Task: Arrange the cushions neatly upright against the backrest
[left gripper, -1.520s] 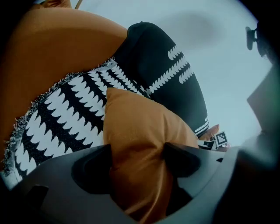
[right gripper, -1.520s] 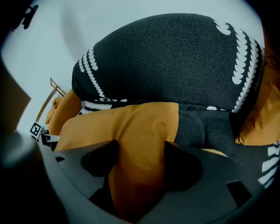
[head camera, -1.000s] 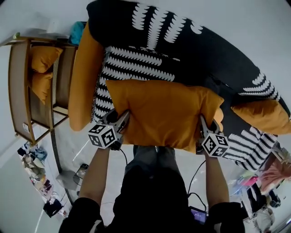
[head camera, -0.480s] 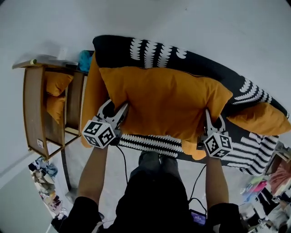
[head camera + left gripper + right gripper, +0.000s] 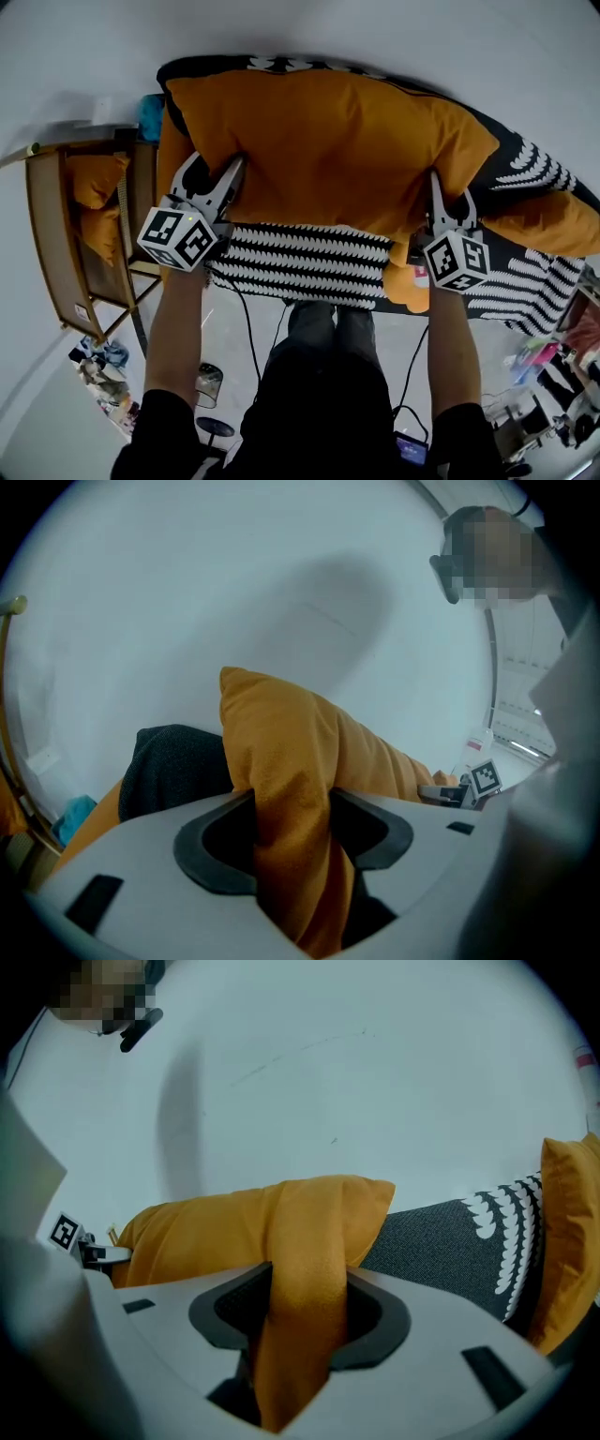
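A large orange cushion (image 5: 328,150) stands lifted in front of the black-and-white patterned sofa backrest (image 5: 530,159). My left gripper (image 5: 214,176) is shut on its lower left corner, and my right gripper (image 5: 446,195) is shut on its lower right corner. In the left gripper view, orange fabric (image 5: 281,780) is bunched between the jaws of the left gripper (image 5: 292,832). The right gripper view shows the same fabric (image 5: 300,1241) in the right gripper (image 5: 300,1321). Both pairs of jaws have just been opening a little, with the fabric still pinched. A second orange cushion (image 5: 539,230) lies at the sofa's right end.
The striped sofa seat (image 5: 309,267) shows below the held cushion. Another orange cushion (image 5: 171,155) stands at the sofa's left end. A wooden rack (image 5: 56,234) with orange cushions is at the left, close to the sofa. A white wall rises behind. Clutter lies on the floor at both lower corners.
Both grippers have carried the large cushion up and away from me, from over the seat to the backrest. The striped seat below it has come into view.
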The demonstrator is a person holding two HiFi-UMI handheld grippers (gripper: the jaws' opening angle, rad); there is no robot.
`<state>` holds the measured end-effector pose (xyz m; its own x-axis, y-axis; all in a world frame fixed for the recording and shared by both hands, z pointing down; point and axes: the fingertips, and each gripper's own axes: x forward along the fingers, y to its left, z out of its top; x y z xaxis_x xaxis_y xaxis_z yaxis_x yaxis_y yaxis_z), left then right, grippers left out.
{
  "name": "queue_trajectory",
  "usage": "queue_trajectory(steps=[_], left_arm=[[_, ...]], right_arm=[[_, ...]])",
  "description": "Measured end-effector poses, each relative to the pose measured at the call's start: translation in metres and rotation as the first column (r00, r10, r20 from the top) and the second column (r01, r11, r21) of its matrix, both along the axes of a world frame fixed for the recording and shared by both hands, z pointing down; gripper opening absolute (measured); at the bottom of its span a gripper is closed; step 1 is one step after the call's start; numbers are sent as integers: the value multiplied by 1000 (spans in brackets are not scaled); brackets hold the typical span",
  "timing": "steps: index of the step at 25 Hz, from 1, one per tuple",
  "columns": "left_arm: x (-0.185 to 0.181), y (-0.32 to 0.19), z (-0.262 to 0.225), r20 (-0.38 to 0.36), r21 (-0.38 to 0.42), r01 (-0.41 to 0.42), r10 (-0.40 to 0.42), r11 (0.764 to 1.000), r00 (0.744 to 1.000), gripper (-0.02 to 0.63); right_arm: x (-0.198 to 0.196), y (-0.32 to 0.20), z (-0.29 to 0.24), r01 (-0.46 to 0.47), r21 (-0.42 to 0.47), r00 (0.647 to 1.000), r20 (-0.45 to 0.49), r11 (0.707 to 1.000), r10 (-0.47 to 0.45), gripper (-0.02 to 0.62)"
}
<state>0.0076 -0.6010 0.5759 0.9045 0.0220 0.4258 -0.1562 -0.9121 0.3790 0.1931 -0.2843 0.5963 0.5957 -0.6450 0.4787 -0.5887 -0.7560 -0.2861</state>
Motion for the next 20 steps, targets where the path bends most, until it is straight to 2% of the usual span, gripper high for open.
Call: queue_trajectory(steps=[4,6,9,11,14,20], left_arm=[[4,-8,21,32,53,-9,7,999,999,268],[0,-15,36,84,83,11,-18,997,996,295],[-20,-24,69,202,113,52,-74,992,977,333],[-36,-25,85,240,113,94,-119,989,964,311],[-47,-13,89,233,84,106,-123,991,965,308],[-45,28,68,204,71,20,-34,997,978,308]], right_arm=[[-5,0,13,-28,8,1000,-10,1000,28,216],[-12,0,25,-25,-9,1000,7,1000,26,239],[-26,4,56,-24,-69,997,71,997,29,336],[-33,3,66,-7,-91,997,70,996,13,368],[-33,-1,66,-3,-106,998,59,994,10,371],[-42,13,63,-7,-130,997,75,991,17,382]])
